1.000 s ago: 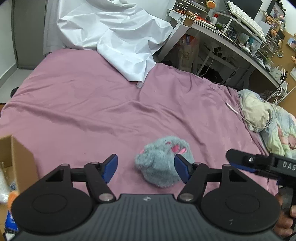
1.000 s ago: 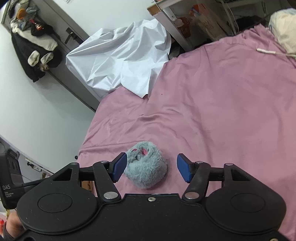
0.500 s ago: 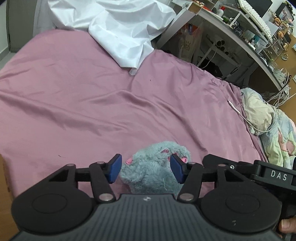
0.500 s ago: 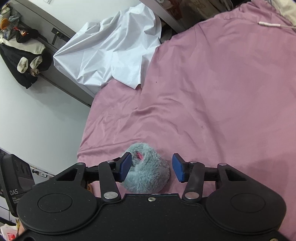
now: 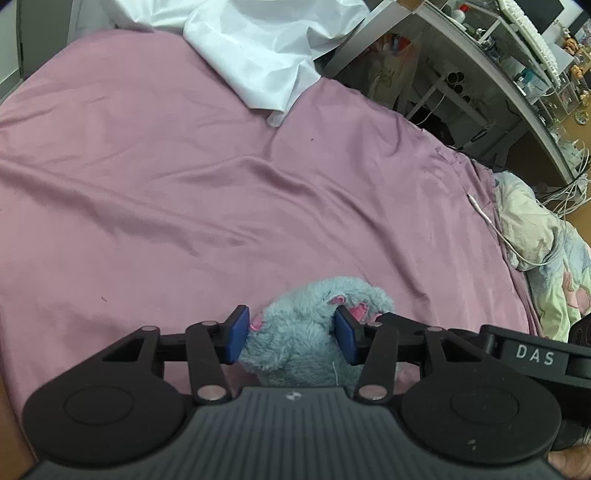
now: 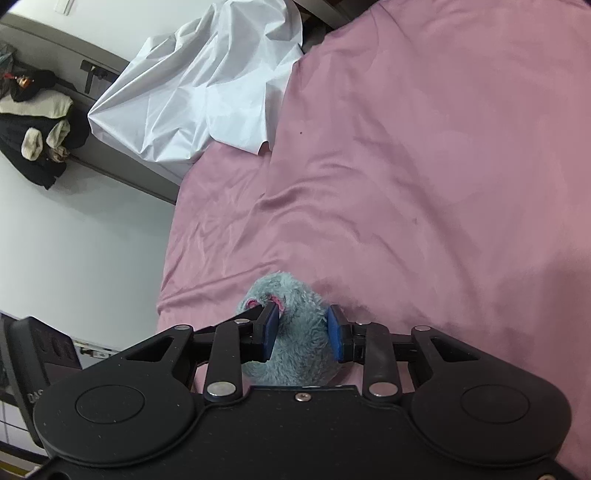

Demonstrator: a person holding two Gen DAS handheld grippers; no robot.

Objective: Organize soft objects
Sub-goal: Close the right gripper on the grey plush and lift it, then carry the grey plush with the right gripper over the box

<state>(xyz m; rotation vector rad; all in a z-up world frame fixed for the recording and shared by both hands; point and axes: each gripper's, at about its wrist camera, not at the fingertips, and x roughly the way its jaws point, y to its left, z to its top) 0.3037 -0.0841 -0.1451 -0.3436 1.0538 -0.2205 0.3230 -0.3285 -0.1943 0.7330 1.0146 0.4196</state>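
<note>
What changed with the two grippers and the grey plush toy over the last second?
Both grippers moved in and narrowed around the plush toy. The left gripper now brackets it, pads touching the fur. The right gripper has closed further, and its pads press into the toy. The toy has stayed on the pink bedsheet; the white sheet lies as before.

This is a bedroom in a home. A bed with a mauve sheet (image 5: 184,184) fills the space ahead of both grippers, and a crumpled white cloth (image 6: 199,85) lies at its far edge. Beyond the left gripper, to the right, a patterned quilt (image 5: 546,258) is bunched beside a cluttered grey desk (image 5: 491,62) holding a keyboard (image 5: 524,26). Far left of the right gripper, dark clothes (image 6: 37,136) hang against a white wall.
</note>
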